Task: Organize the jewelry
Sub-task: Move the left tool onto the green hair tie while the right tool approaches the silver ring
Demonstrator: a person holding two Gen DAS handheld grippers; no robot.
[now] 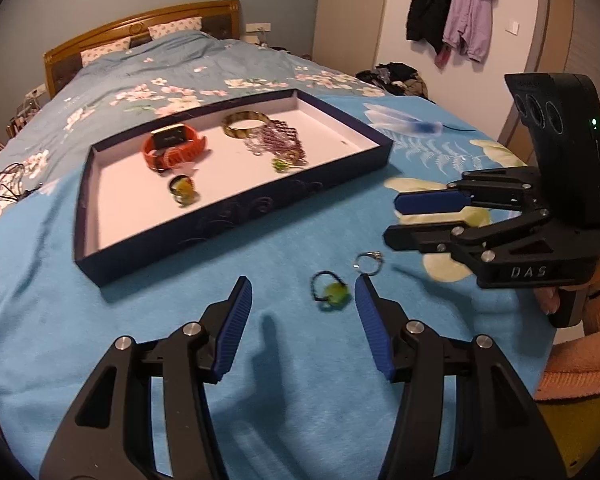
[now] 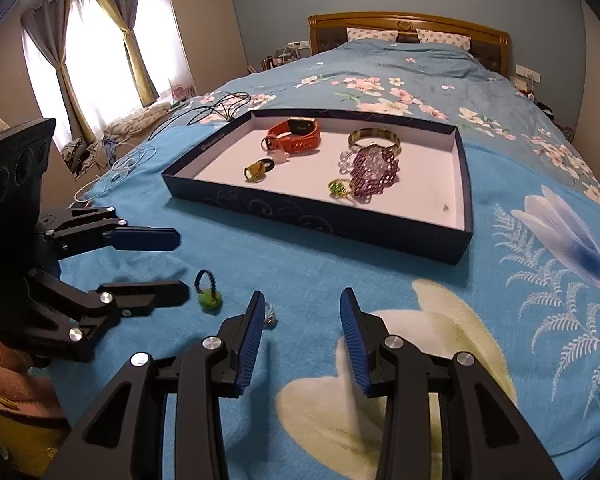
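Observation:
A dark blue tray [image 1: 236, 216] [image 2: 320, 220] lies on the bed. It holds an orange watch [image 1: 174, 150] [image 2: 296, 136], a gold bangle [image 1: 246, 123] [image 2: 374, 138], a purple beaded piece [image 1: 278, 140] [image 2: 374, 170] and two rings. On the blanket lie a black loop with a green charm [image 1: 332, 292] [image 2: 209, 294] and a silver ring [image 1: 368, 262] [image 2: 270, 320]. My left gripper [image 1: 304, 290] [image 2: 182, 264] is open, the green charm just inside its right finger. My right gripper [image 2: 302, 306] [image 1: 392, 220] is open and empty, the silver ring beside its left finger.
The bed has a blue floral blanket [image 2: 500, 280] and a wooden headboard [image 1: 140, 28]. Loose cables [image 2: 216, 106] lie near the tray's left. Coats [image 1: 460, 12] hang on the wall. A window with curtains [image 2: 96, 48] is at the left.

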